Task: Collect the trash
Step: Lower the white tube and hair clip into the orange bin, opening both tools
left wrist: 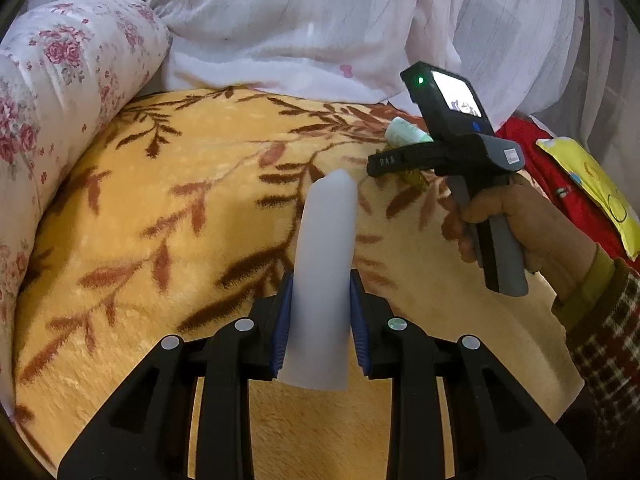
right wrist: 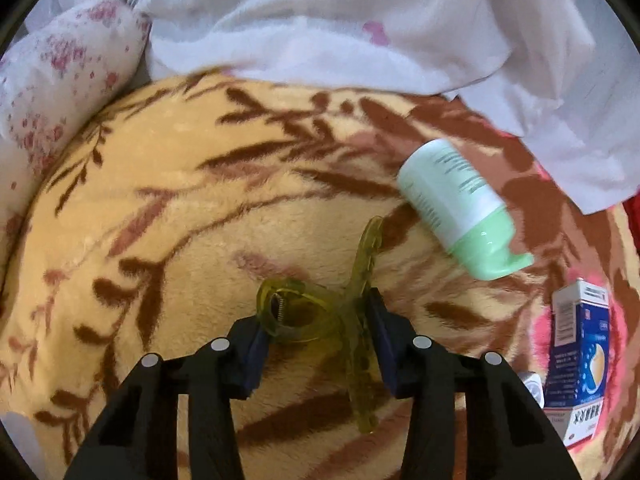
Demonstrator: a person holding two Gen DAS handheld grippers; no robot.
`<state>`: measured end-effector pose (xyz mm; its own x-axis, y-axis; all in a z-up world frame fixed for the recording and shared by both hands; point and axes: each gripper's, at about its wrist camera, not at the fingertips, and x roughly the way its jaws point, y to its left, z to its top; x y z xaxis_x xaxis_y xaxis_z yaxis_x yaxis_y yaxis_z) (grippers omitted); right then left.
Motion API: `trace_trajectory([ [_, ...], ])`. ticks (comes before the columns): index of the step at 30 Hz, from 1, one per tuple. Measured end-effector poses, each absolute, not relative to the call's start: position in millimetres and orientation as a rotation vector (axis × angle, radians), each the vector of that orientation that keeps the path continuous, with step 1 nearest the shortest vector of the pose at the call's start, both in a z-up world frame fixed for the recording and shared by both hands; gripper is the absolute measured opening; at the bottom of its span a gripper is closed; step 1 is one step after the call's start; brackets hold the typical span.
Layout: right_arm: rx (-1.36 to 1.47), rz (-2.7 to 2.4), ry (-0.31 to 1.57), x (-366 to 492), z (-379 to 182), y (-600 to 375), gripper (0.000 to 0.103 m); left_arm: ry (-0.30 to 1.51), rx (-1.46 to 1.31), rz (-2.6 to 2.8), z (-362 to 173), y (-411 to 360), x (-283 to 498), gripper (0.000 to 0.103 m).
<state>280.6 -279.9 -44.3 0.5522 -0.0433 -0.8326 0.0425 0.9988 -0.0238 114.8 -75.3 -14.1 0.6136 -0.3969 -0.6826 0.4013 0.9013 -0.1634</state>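
Observation:
My left gripper (left wrist: 321,280) is shut on a white, translucent, tube-shaped piece (left wrist: 326,232) that sticks out forward above the blanket. In the right wrist view a yellow-green translucent clip (right wrist: 362,264) lies on the blanket between the fingers of my right gripper (right wrist: 316,312), and both pads press on it. A white and mint-green bottle (right wrist: 456,204) lies on its side just beyond, to the right. The left wrist view shows the right gripper (left wrist: 384,162) held by a hand (left wrist: 532,232), pointing down over the clip (left wrist: 414,178) and the bottle (left wrist: 404,130).
A yellow blanket (right wrist: 160,240) with brown leaf print covers the bed. White sheer cloth (right wrist: 320,20) is bunched along the back and a floral bolster (left wrist: 60,80) lies at the left. A blue and white carton (right wrist: 576,360) and a yellow packet (left wrist: 592,184) on red cloth lie at the right.

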Motion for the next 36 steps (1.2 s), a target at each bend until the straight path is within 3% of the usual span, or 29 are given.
trace_trajectory([
  [9, 0.018, -0.011, 0.913, 213.0, -9.9, -281.5, 0.043, 0.782, 0.016, -0.494, -7.9, -77.2, 85.2, 0.026],
  [20, -0.006, 0.17, 0.835, 19.3, 32.4, -265.6, 0.043, 0.806, 0.048, -0.603, 5.7, -69.7, -7.2, 0.027],
  [27, -0.014, 0.321, 0.948, -85.9, 1.8, -242.2, 0.043, 0.903, 0.123, -0.711, -15.6, -65.4, -71.3, 0.027],
  [36, -0.007, 0.425, 1.164, -149.2, -69.2, -213.7, 0.043, 1.093, 0.229, -0.757, -73.3, -59.2, -120.2, 0.027],
])
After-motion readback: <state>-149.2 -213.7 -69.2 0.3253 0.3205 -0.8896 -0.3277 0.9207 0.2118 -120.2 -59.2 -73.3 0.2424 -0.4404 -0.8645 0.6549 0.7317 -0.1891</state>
